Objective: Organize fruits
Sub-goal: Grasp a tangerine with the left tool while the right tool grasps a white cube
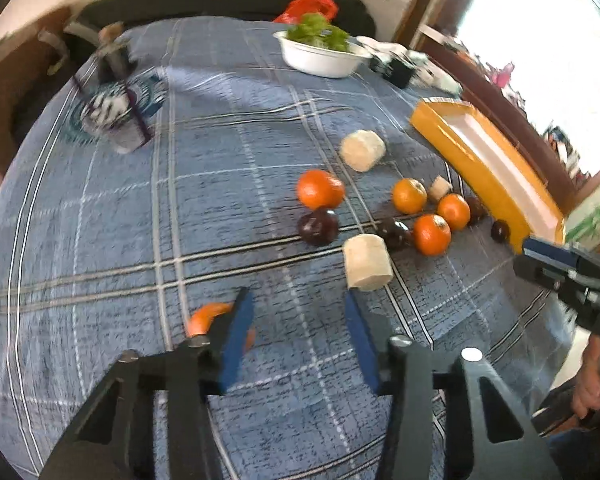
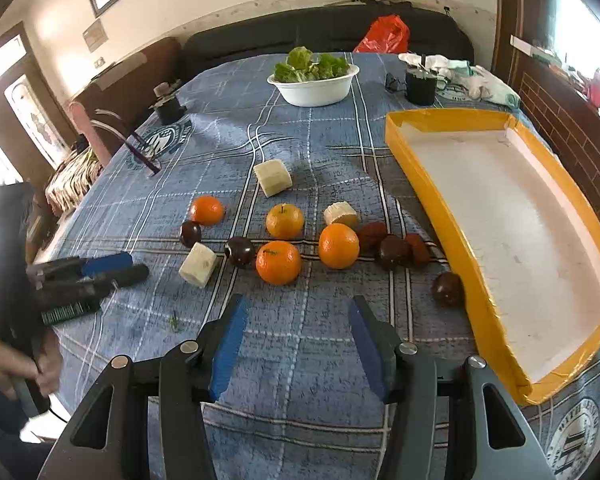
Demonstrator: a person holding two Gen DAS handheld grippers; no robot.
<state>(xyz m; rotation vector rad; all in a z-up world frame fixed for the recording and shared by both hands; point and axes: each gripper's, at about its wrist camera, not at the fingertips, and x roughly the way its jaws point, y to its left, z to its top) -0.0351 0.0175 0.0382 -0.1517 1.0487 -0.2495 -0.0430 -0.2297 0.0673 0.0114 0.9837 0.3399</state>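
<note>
Fruit lies loose on the blue plaid tablecloth (image 2: 300, 360) beside the yellow tray (image 2: 452, 216). Left gripper (image 1: 298, 312) and right gripper (image 2: 296, 316) hover apart-jawed, holding nothing; one orange (image 1: 204, 318) is half hidden behind the left finger. Farther off, oranges (image 2: 278, 262), dark plums (image 2: 240, 251) and pale chunks (image 2: 198, 265) cluster; the cloth's round emblem (image 2: 166, 138) is unreadable. Beyond stands a white bowl of greens (image 2: 314, 88).

Blue plaid tablecloth (image 2: 300, 360), yellow tray (image 2: 440, 196)

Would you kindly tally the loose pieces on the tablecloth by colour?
Orange fruits: 5
Dark purple fruits: 4
Pale cream chunks: 3
Reddish-brown pieces: 2
Total: 14
</note>
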